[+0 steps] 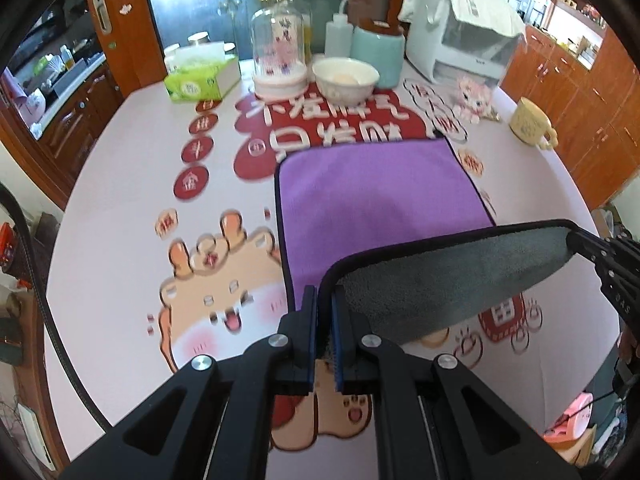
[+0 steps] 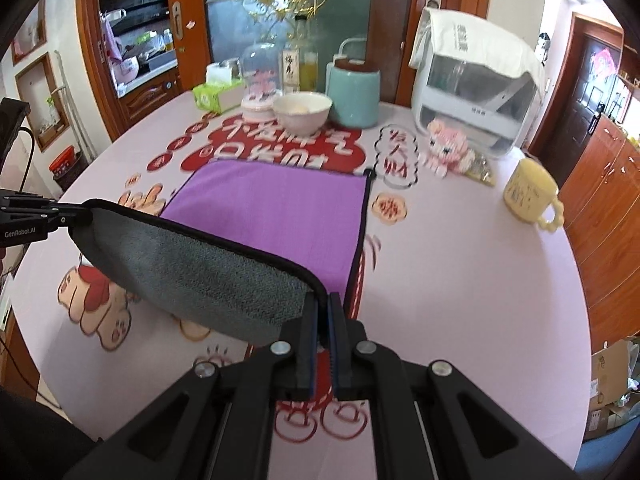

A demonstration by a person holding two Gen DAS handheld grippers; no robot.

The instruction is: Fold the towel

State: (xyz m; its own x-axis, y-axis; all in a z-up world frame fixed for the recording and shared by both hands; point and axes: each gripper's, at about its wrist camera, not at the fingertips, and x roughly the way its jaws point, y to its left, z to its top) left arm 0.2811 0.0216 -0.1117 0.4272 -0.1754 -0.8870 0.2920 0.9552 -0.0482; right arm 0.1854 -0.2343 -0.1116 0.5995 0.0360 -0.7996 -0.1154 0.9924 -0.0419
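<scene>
A purple towel (image 1: 380, 188) with a grey underside and dark hem lies on the printed tablecloth; it also shows in the right wrist view (image 2: 272, 216). Its near edge is lifted, grey side (image 1: 440, 276) facing me. My left gripper (image 1: 325, 300) is shut on the near-left corner of the towel. My right gripper (image 2: 324, 304) is shut on the near-right corner; it shows at the right edge of the left wrist view (image 1: 580, 240). The left gripper shows at the left of the right wrist view (image 2: 76, 210). The lifted edge hangs taut between the two grippers above the table.
Behind the towel stand a white bowl (image 1: 346, 80), a teal canister (image 1: 380, 56), a glass dome (image 1: 280, 52), a tissue box (image 1: 200, 80) and a white appliance (image 1: 460, 36). A pink plush toy (image 1: 474, 98) and a yellow mug (image 1: 530, 124) sit at the right.
</scene>
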